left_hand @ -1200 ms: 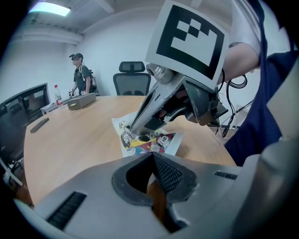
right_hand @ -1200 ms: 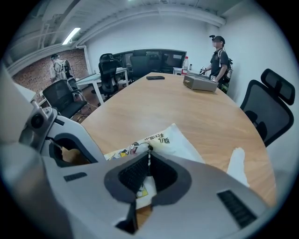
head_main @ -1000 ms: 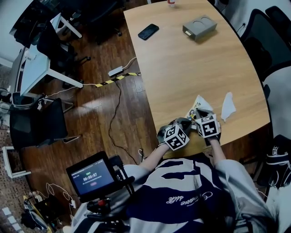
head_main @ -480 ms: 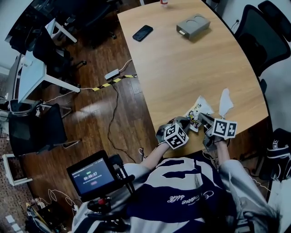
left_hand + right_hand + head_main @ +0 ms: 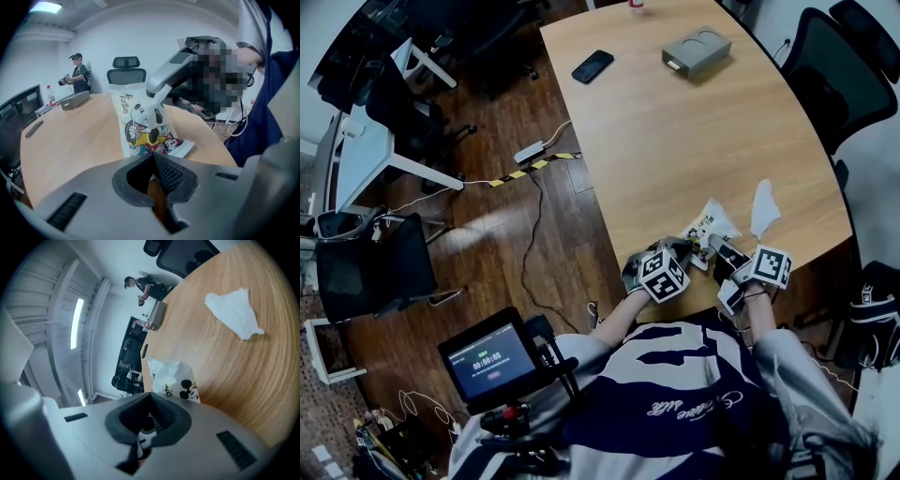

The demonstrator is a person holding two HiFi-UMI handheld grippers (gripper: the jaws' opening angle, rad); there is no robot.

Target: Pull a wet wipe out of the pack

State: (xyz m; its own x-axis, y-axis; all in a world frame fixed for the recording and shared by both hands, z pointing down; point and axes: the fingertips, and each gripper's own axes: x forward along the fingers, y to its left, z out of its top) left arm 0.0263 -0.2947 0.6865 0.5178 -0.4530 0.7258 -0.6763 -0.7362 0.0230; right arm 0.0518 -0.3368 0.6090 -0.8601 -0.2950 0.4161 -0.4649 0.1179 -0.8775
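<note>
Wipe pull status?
Done: one white crumpled wet wipe lies on the wooden table, apart from the cartoon-printed wipe pack. In hand: left gripper appears clamped on the pack's edge; right gripper is shut on a white sliver at the pack, flap or next wipe unclear. Left: release.

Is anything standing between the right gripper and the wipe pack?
Nothing visible does. The right gripper is at the pack, its jaws shut on a white printed piece at the opening, likely the flap. The loose wipe lies apart on the table, off to the side.
</note>
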